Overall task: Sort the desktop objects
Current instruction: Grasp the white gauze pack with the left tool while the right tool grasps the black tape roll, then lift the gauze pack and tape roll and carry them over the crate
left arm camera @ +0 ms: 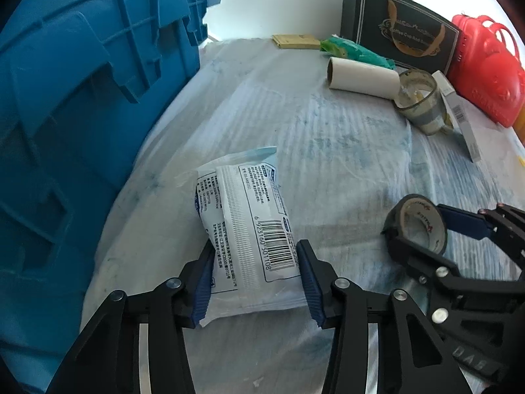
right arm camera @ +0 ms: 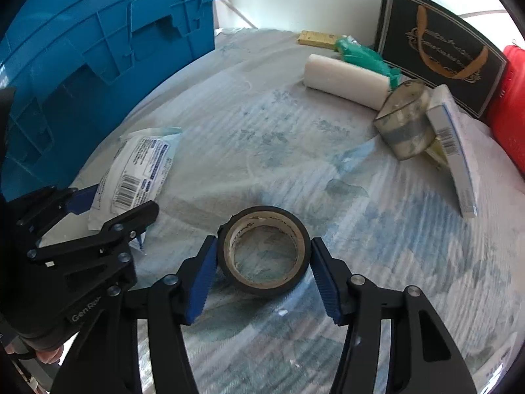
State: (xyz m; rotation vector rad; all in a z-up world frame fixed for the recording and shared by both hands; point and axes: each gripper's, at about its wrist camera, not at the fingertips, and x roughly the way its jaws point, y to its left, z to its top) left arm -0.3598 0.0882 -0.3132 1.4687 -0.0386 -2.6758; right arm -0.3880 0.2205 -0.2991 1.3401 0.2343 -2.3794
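Observation:
A white sealed packet (left arm camera: pixel 249 216) with a barcode lies on the pale cloth beside the blue crate. My left gripper (left arm camera: pixel 256 246) is shut on it, with both blue pads pressing its long edges near the barcode end. To its right, a black tape roll (right arm camera: pixel 262 216) lies flat on the cloth. My right gripper (right arm camera: pixel 264 241) is shut on it, a pad against each side of the roll's outer rim. The right wrist view also shows the left gripper (right arm camera: pixel 124 198) holding the packet (right arm camera: pixel 141 164). The left wrist view shows the right gripper (left arm camera: pixel 416 223) around the tape roll (left arm camera: pixel 410 213).
A large blue crate (left arm camera: pixel 82 98) walls off the left side. At the back right stand a white paper roll (left arm camera: pixel 361 78), a glass jar (left arm camera: pixel 416 98), a slim white box (left arm camera: pixel 459 121), a green packet (left arm camera: pixel 354 51), a black gift box (left arm camera: pixel 400 29) and a red bag (left arm camera: pixel 485 69).

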